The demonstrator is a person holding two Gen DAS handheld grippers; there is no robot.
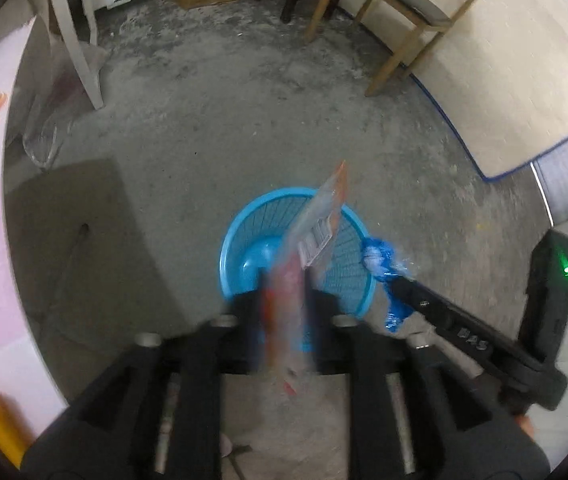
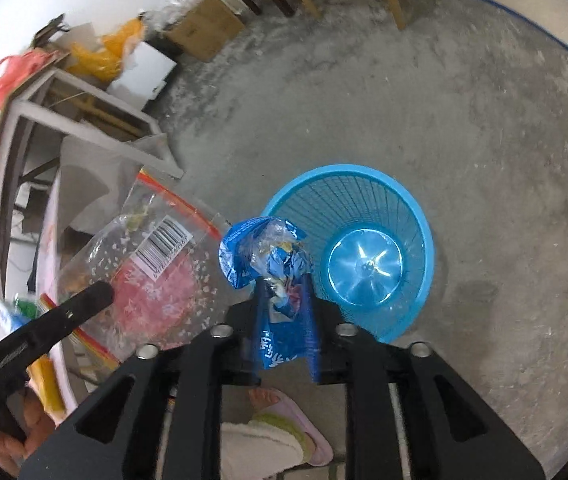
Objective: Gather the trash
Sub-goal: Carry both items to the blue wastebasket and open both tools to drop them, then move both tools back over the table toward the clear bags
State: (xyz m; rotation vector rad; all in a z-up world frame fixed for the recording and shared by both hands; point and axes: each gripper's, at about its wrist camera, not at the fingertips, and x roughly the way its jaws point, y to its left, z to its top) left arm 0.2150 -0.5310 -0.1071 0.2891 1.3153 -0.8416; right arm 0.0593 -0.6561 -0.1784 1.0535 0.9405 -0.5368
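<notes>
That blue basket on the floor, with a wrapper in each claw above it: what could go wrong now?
1. The clear bag in the left gripper is wide and floppy; it may catch the blue basket rim and drape outside.
2. The blue wrapper in the right gripper hangs near the rim, so it might drop onto the floor.

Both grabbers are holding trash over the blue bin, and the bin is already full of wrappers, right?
Not quite. The bin is empty: the right wrist view shows its bare bottom. The rest holds: the left gripper pinches a clear bag and the right gripper a blue wrapper, both by the bin.
</notes>
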